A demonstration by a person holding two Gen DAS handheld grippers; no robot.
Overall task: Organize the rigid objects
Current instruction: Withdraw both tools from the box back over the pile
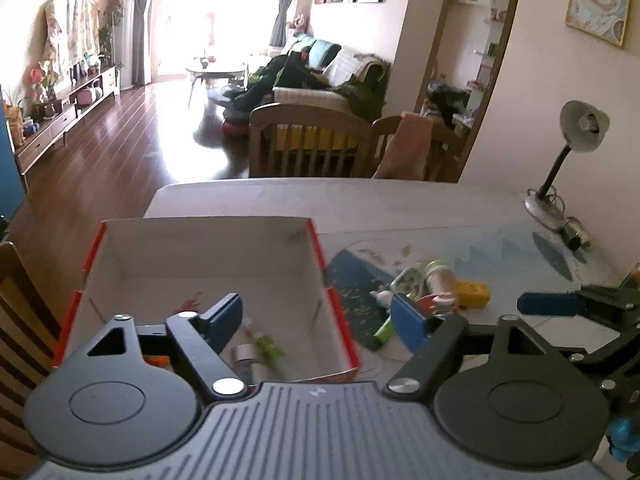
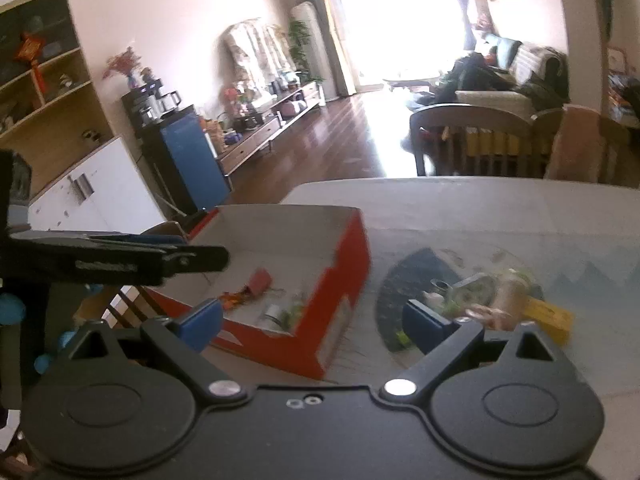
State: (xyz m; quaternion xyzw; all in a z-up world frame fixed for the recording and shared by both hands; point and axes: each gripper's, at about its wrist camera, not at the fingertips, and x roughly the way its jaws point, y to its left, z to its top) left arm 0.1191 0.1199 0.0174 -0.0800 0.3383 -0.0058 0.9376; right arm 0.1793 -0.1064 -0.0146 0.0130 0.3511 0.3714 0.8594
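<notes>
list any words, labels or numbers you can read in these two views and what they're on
Nothing can be read for certain.
Left gripper: raised lettering along its arm in the right wrist view, too blurred to read.
Yellow box: no legible print.
Red box: white markings on its side, no legible words.

Both rigs look the same: black plastic bodies with two big round discs each, angled black linkage arms and shiny silver pivot screws. The left gripper (image 1: 318, 318) has a ribbed grey top plate, while the right gripper (image 2: 312, 320) has a plain black one. The fingers (image 1: 408, 322) have blue pads.
</notes>
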